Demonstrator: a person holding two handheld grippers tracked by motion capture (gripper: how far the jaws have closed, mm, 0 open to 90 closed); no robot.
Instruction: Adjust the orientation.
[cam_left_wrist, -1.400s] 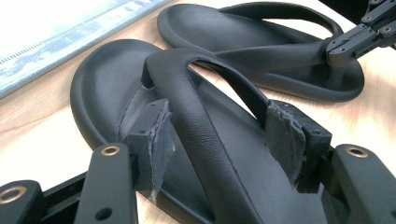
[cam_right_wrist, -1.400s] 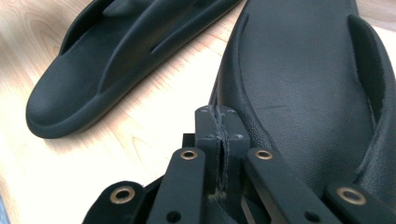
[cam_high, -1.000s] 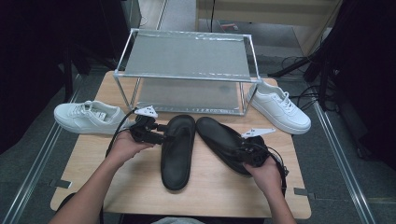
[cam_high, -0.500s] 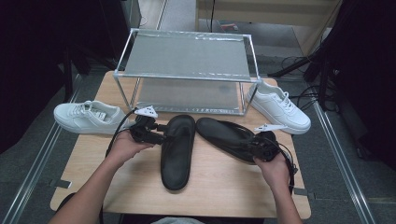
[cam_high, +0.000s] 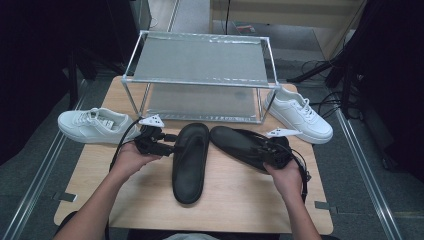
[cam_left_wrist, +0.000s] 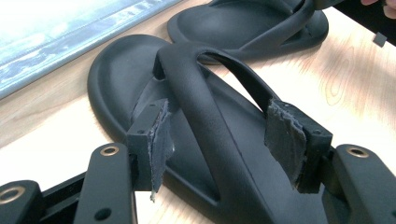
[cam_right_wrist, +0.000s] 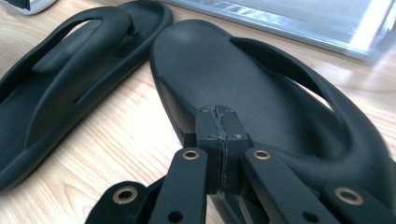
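Looking over the whole setup from the high view, I have a wooden table (cam_high: 225, 200) with a metal rack (cam_high: 200, 75) of 2 shelves at its far side, both shelves bare as far as I can see. 2 white sneakers sit outside it, 1 at the left end (cam_high: 92, 125) and 1 at the right end (cam_high: 300, 114). In front of the rack lie 2 black sandals, close together at their far ends: the left sandal (cam_high: 190, 162) runs straight toward me, and the right sandal (cam_high: 245, 145) lies at a slant. My left gripper (cam_left_wrist: 219, 144) has its jaws spread wide on either side of the left sandal's strap, pads clear of it, so nothing is grasped there yet. My right gripper (cam_right_wrist: 219, 149) has its pads pressed flat together; it lies over the near end of the right sandal, and whether any of that sandal's edge is pinched under them I cannot tell. I judge the job, putting the shoes on the rack, to be at its start: no shoe has been shelved, no sandal is lifted, and all 4 are left to move.
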